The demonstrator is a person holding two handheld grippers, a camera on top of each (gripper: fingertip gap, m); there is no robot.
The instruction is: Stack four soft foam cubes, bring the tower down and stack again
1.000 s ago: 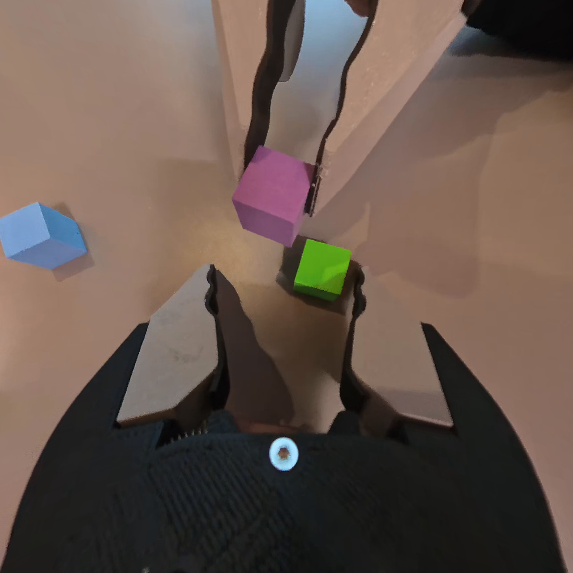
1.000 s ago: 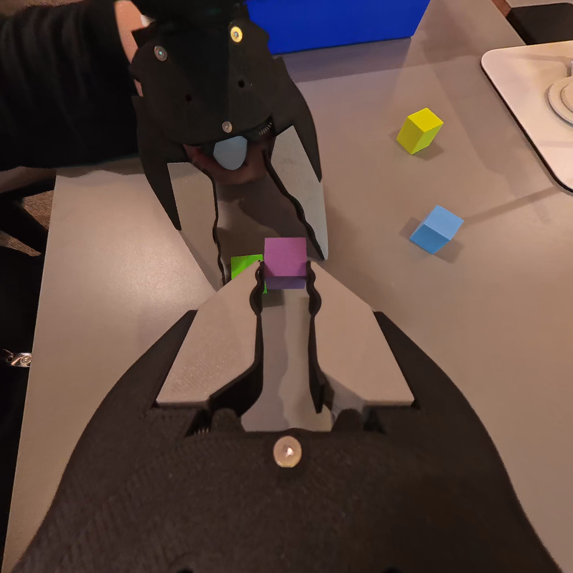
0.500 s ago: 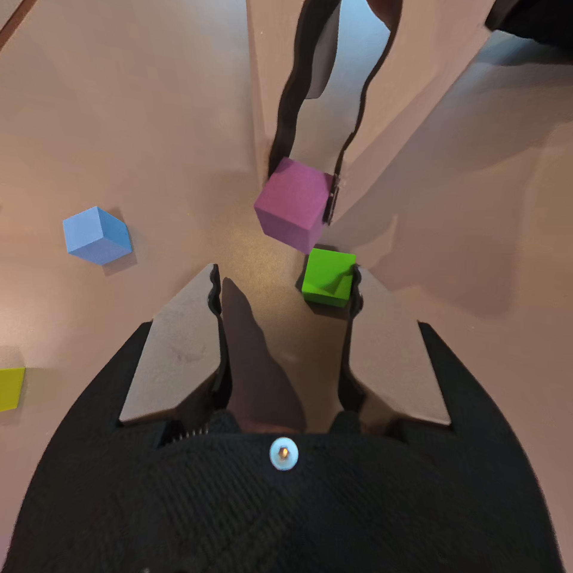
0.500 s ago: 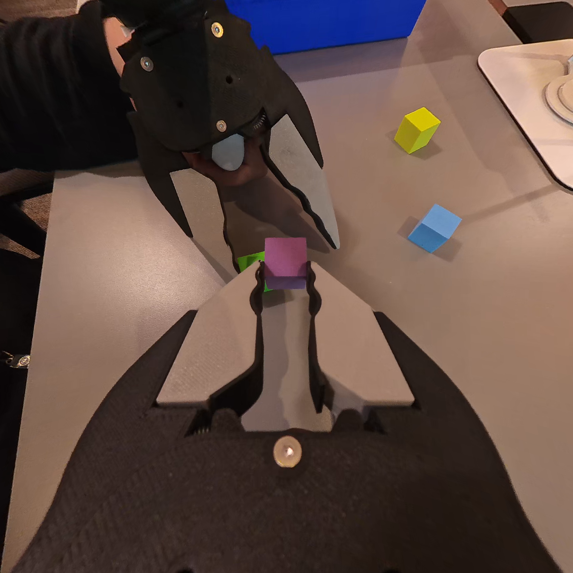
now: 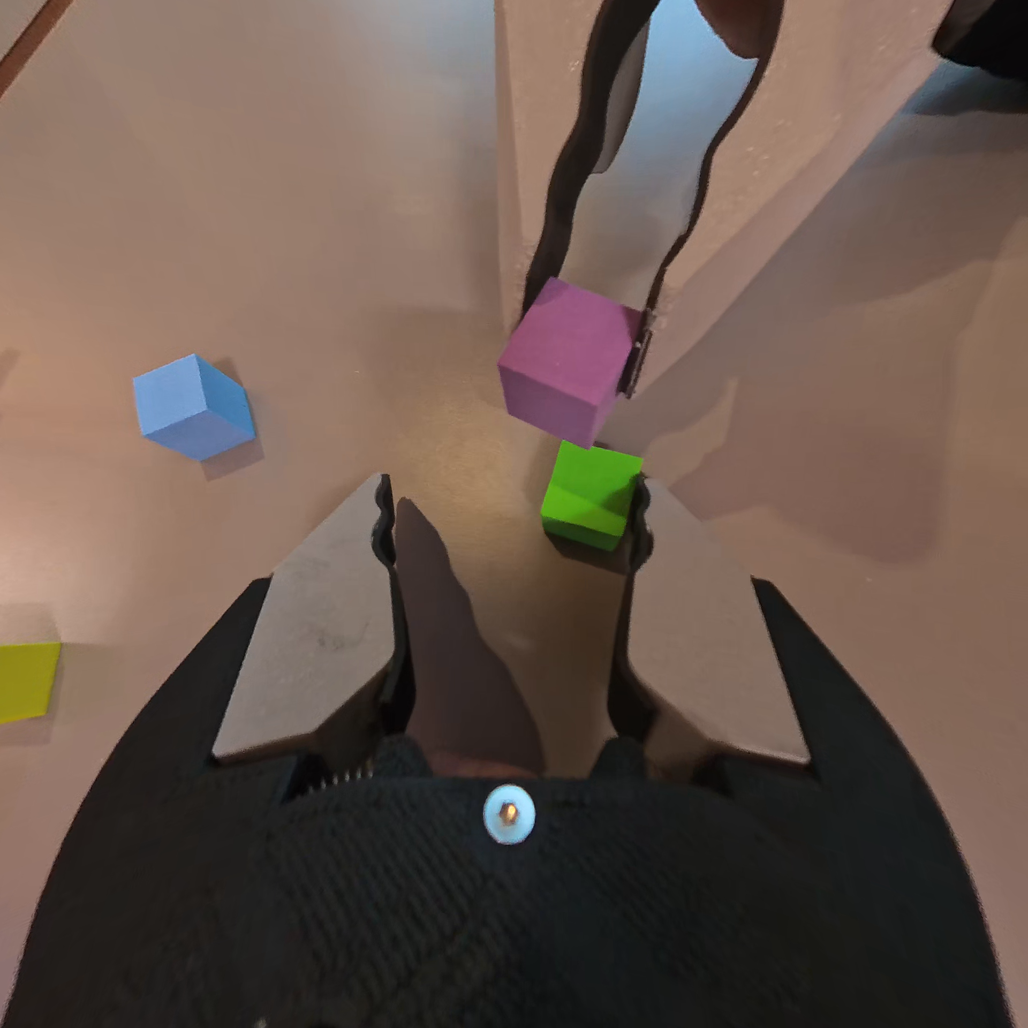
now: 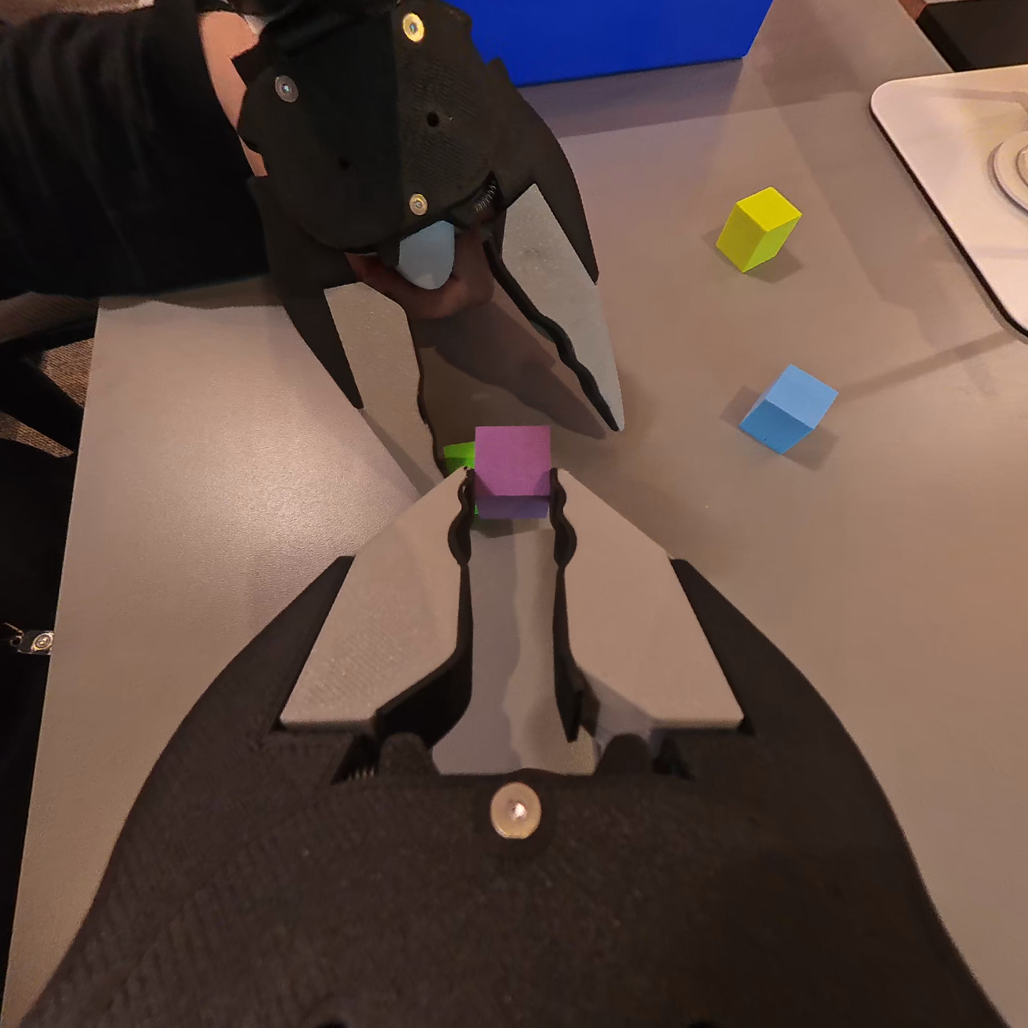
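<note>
My right gripper (image 6: 510, 485) is shut on a purple foam cube (image 6: 512, 461) and holds it off the grey table (image 6: 222, 500). In the left wrist view the purple cube (image 5: 567, 361) hangs just above and beyond a green cube (image 5: 589, 495) on the table. My left gripper (image 5: 512, 500) is open and empty, with its right fingertip beside the green cube. In the right wrist view the green cube (image 6: 459, 455) is mostly hidden behind my finger and the purple cube. A blue cube (image 6: 787, 409) and a yellow cube (image 6: 759, 228) lie apart on the table.
A blue box (image 6: 601, 33) stands at the table's far edge. A white tray (image 6: 945, 144) lies at the right. A black sleeve (image 6: 111, 156) comes in from the left. The blue cube (image 5: 192, 406) and yellow cube (image 5: 25, 681) lie left of my left gripper. There is about 5 cm between the tips of the two grippers.
My left gripper has shifted so the green cube now lies against its right fingertip. The purple cube, still held, has come closer over the green cube.
</note>
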